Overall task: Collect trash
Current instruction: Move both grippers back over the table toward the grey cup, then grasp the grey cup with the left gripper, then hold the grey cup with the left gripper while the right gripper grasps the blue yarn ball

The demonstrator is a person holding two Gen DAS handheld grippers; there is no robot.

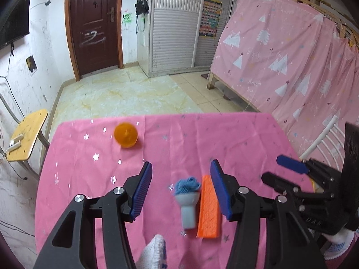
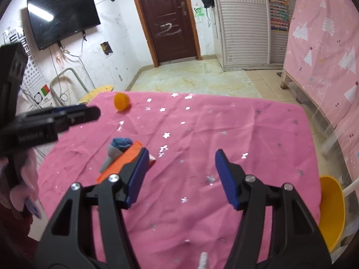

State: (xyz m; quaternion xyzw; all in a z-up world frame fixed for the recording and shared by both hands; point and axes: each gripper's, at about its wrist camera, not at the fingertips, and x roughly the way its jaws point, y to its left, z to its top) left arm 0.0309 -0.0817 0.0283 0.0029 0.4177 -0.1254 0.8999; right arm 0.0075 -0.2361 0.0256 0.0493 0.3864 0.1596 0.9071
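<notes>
Left gripper [image 1: 181, 179]: nearest the left wrist camera, black arms with blue ribbed pads, jaws spread apart and empty, hovering over the table.
Gloved finger [image 1: 154, 251]: a white knit fingertip shows at the bottom edge of the left wrist view, between the gripper's arms.
Right gripper [image 2: 182, 168]: jaws spread, nothing between the pads, pointing down at bare cloth; in the left wrist view it shows at the right edge.
Grey cup with blue yarn [image 1: 188, 199]: a small grey funnel-shaped piece lying on its side with a tuft of blue yarn at its wide end, blurred; it lies on the cloth seen between the left gripper's pads, nearer the right-hand pad, untouched.
Orange block [image 1: 208, 210]: a flat, ribbed orange slab just beside the grey cup, lying on the cloth; in the right wrist view its near end is hidden behind the right gripper's left-hand pad.
Pink tablecloth [image 1: 94, 179]: covers the table, scattered with silver stars.
Orange ball [image 1: 125, 137]: round, translucent orange, resting towards the far left part of the cloth, well apart from the other pieces.
Yellow basin [image 2: 332, 210]: beside the table's right edge, below the cloth, seen only in the right wrist view.
Wooden chair [image 1: 27, 134]: left of the table, on the tiled floor.
Far room: brown door [image 1: 94, 24], wall television [image 2: 62, 18], pink curtain [image 1: 280, 56].
</notes>
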